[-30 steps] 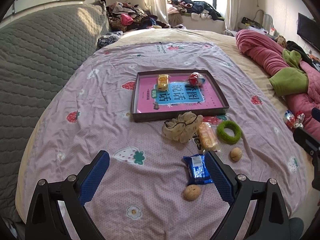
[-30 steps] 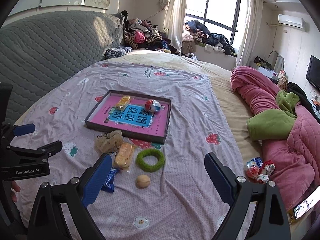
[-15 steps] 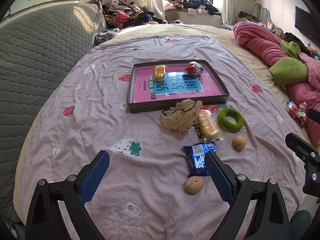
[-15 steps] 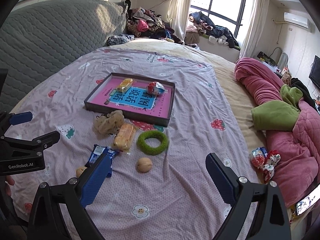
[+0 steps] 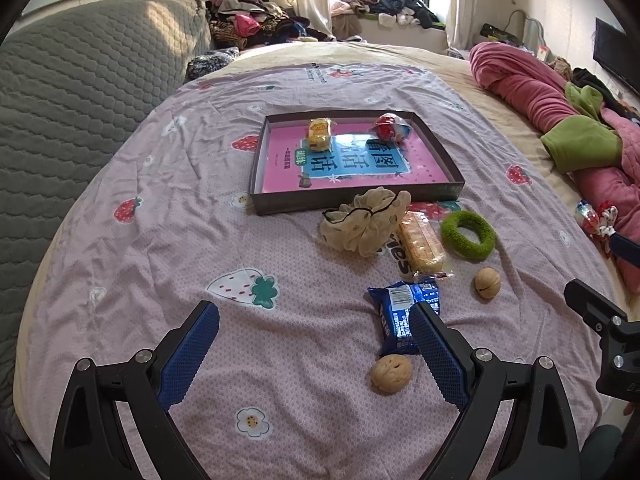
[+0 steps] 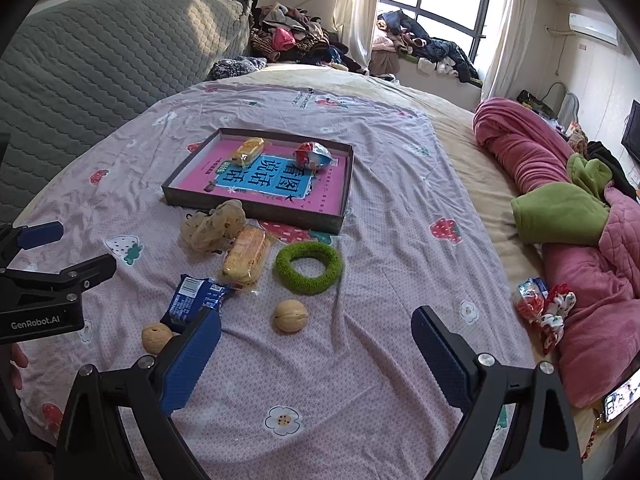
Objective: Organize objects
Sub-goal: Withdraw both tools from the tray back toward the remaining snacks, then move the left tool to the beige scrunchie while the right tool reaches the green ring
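A dark tray (image 5: 276,202) (image 6: 256,210) with a pink bottom lies on the bed and holds a yellow snack (image 5: 320,133) and a red-blue packet (image 5: 390,127). In front of it lie a beige scrunchie (image 5: 364,222), an orange biscuit pack (image 5: 422,246), a green ring (image 5: 468,234), a blue packet (image 5: 402,318) and two walnuts (image 5: 487,282) (image 5: 391,372). My left gripper (image 5: 314,340) is open and empty above the sheet near the blue packet. My right gripper (image 6: 316,340) is open and empty above the sheet, near a walnut (image 6: 290,316).
A rolled pink and green quilt (image 6: 560,200) lies along the right side. Small wrapped packets (image 6: 544,308) lie beside it. A grey quilted headboard (image 5: 72,92) rises on the left. Clothes are piled at the far end by the window (image 6: 432,12).
Both grippers have moved forward and lower toward the loose items, which now look larger. Nothing on the bed has moved. Both grippers stay open.
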`<state>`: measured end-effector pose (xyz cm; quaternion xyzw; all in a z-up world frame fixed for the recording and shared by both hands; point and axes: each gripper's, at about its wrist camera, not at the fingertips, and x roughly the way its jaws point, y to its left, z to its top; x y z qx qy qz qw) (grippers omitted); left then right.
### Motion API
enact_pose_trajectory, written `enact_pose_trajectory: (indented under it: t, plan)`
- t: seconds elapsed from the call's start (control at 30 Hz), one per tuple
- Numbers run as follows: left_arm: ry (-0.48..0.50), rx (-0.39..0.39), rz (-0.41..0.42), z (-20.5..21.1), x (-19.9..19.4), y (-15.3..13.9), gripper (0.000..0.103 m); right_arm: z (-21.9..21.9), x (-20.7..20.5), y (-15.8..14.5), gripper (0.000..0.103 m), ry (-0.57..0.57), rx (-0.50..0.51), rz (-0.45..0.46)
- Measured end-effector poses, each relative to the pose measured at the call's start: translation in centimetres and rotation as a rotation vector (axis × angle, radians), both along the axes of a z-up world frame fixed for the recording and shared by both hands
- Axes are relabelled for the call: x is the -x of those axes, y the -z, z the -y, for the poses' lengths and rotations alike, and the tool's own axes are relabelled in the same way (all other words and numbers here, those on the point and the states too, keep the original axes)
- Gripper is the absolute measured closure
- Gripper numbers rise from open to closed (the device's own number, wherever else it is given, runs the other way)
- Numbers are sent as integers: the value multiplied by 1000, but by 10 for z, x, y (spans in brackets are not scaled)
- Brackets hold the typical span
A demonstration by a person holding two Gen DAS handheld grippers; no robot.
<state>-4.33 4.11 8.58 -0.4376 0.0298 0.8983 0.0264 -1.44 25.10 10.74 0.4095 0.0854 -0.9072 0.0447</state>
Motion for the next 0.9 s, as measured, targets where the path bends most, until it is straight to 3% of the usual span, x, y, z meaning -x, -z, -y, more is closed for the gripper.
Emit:
enact_pose_trajectory:
  t: [0.43, 0.9]
  plan:
    - [23, 9, -7, -6, 17, 18, 7, -2, 23, 26, 6, 7, -6, 44]
    - [28, 17, 15, -19, 67, 43, 7, -2, 75, 64, 6, -2, -34, 98]
